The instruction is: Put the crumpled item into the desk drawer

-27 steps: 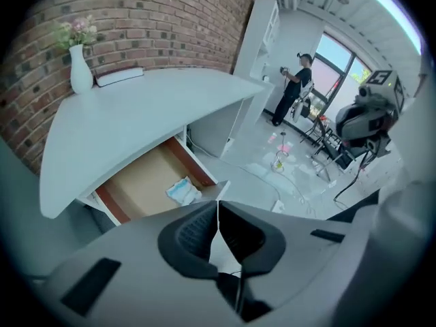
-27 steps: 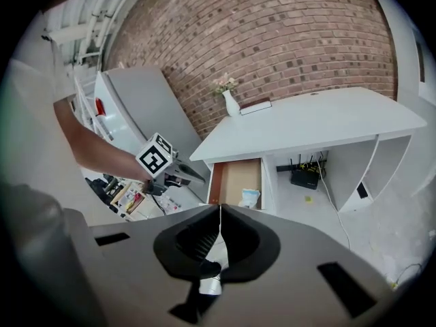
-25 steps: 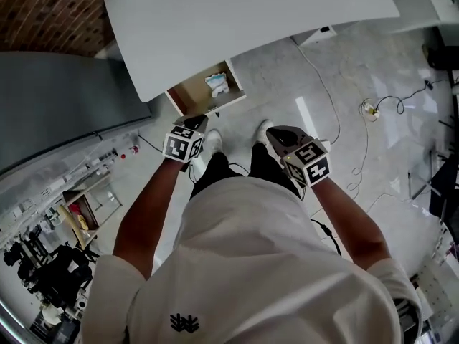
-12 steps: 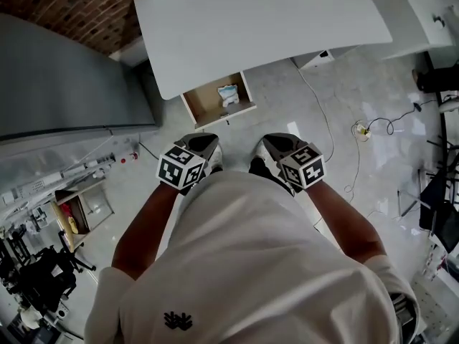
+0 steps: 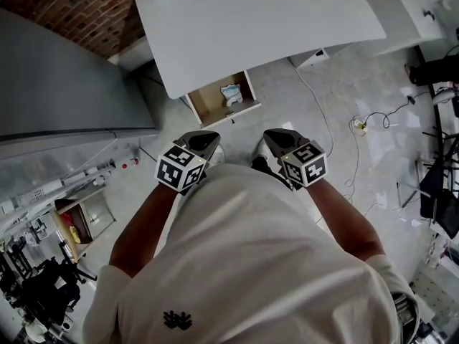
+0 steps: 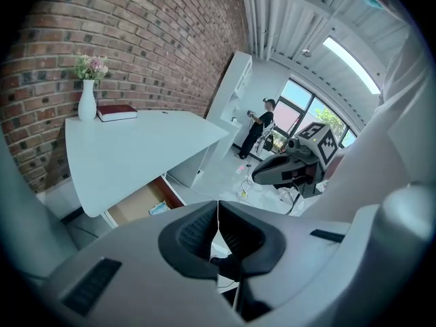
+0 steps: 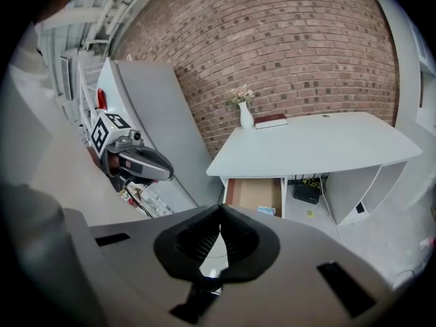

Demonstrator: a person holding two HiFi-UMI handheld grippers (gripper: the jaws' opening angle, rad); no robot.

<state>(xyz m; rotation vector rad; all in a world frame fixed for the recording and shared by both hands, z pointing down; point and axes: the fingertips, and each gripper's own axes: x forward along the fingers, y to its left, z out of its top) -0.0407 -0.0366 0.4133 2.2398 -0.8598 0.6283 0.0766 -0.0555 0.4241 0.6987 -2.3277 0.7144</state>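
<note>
The crumpled item [image 5: 230, 93], a pale blue-white wad, lies inside the open wooden drawer [image 5: 209, 104] under the white desk [image 5: 265, 20]. It also shows in the left gripper view as the wad [image 6: 159, 209] and in the right gripper view as the wad [image 7: 266, 210] near the drawer's [image 7: 255, 195] front. My left gripper [image 5: 206, 139] and right gripper [image 5: 274, 136] are held close to the person's body, well short of the drawer. In both gripper views the jaws meet with nothing between them: left gripper [image 6: 218, 208], right gripper [image 7: 220, 210].
A white vase [image 7: 245, 116] with flowers and a red book [image 7: 271, 120] sit at the desk's back by the brick wall. A grey panel [image 5: 57, 84] stands to the left. Cables [image 5: 358, 127] trail over the floor at right. A person [image 6: 257, 127] stands far off.
The person has backed slightly away from the desk, and both grippers have drawn in toward the body. The drawer stays open with the wad in it.
</note>
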